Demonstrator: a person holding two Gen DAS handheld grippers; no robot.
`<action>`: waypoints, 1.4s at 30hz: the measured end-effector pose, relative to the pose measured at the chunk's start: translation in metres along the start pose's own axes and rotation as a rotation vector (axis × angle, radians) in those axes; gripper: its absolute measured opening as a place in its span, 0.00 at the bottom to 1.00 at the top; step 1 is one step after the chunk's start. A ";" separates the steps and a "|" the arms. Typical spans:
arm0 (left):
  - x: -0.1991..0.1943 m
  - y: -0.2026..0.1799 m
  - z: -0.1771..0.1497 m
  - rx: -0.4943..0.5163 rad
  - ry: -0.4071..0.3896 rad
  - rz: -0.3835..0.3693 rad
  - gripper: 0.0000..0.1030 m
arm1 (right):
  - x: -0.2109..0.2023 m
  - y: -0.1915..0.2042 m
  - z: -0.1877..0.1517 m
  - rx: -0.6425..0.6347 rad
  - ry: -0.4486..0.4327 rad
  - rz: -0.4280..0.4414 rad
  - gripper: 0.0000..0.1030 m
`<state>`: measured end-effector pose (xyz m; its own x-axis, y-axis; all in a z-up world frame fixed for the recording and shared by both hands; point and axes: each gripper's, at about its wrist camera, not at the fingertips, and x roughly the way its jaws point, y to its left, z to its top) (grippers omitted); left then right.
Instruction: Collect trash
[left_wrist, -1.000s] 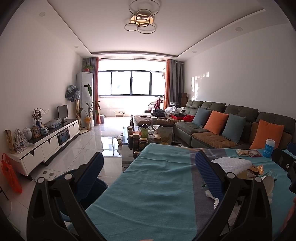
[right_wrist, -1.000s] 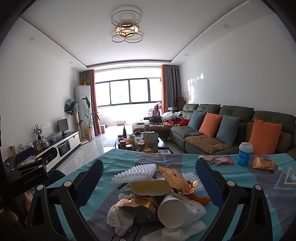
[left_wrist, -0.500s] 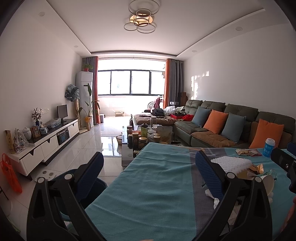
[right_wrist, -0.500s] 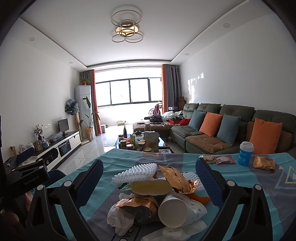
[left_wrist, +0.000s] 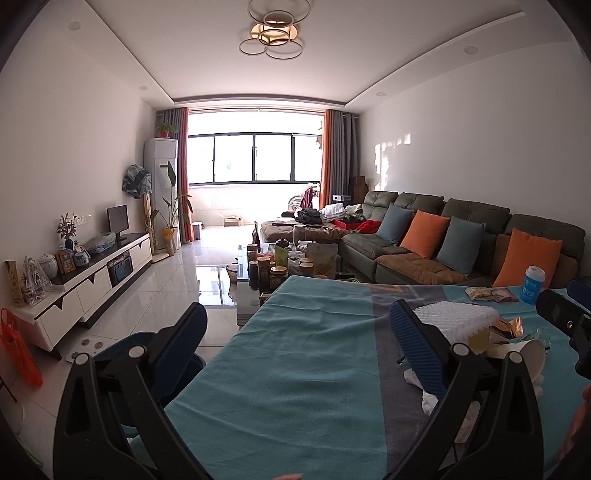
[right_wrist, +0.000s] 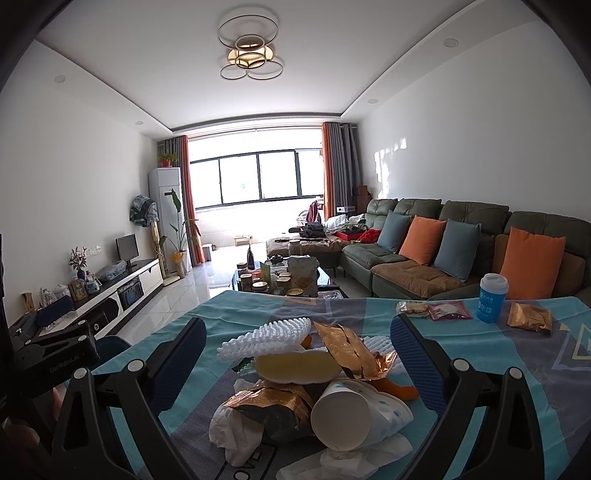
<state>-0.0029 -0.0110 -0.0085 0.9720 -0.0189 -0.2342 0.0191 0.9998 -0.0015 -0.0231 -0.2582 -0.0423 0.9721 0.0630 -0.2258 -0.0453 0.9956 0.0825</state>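
Trash sits heaped in one pile (right_wrist: 314, 398) on the teal tablecloth (left_wrist: 295, 369), straight ahead of the right gripper (right_wrist: 295, 362): a tipped paper cup (right_wrist: 343, 417) nearest the camera, crumpled tissue (right_wrist: 232, 432) to its left, gold foil wrappers (right_wrist: 351, 350), a pale foam dish (right_wrist: 299, 365) and a white ribbed foam sheet (right_wrist: 266, 336) on top. That gripper's fingers are spread wide with nothing between them, framing the pile from just short of it. The left gripper (left_wrist: 295, 354) is likewise spread and empty, hovering over bare cloth with the pile off to its right, partly behind its right finger. More litter lies apart near the far right edge: a red snack packet (right_wrist: 448, 310) and a gold wrapper (right_wrist: 530, 317), either side of a blue cup (right_wrist: 491, 299) that may not be trash at all. No bin or bag is clearly in view. Judging by this, gathering has not yet begun on a piece; the next move calls for lowering the right gripper onto one light item, probably the paper cup, and pinching gently so it does not crush or scatter the heap.
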 end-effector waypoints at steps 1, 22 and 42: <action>0.002 -0.001 -0.001 0.004 0.015 -0.019 0.95 | 0.001 -0.003 -0.001 0.003 0.010 -0.002 0.94; 0.070 -0.094 -0.016 0.229 0.201 -0.422 0.75 | 0.025 -0.058 -0.045 0.137 0.286 0.075 0.65; 0.092 -0.105 -0.002 0.204 0.244 -0.539 0.16 | 0.024 -0.072 -0.037 0.154 0.293 0.184 0.17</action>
<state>0.0837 -0.1174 -0.0318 0.7320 -0.4955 -0.4675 0.5601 0.8284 -0.0010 -0.0056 -0.3254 -0.0899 0.8427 0.2797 -0.4600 -0.1566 0.9448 0.2877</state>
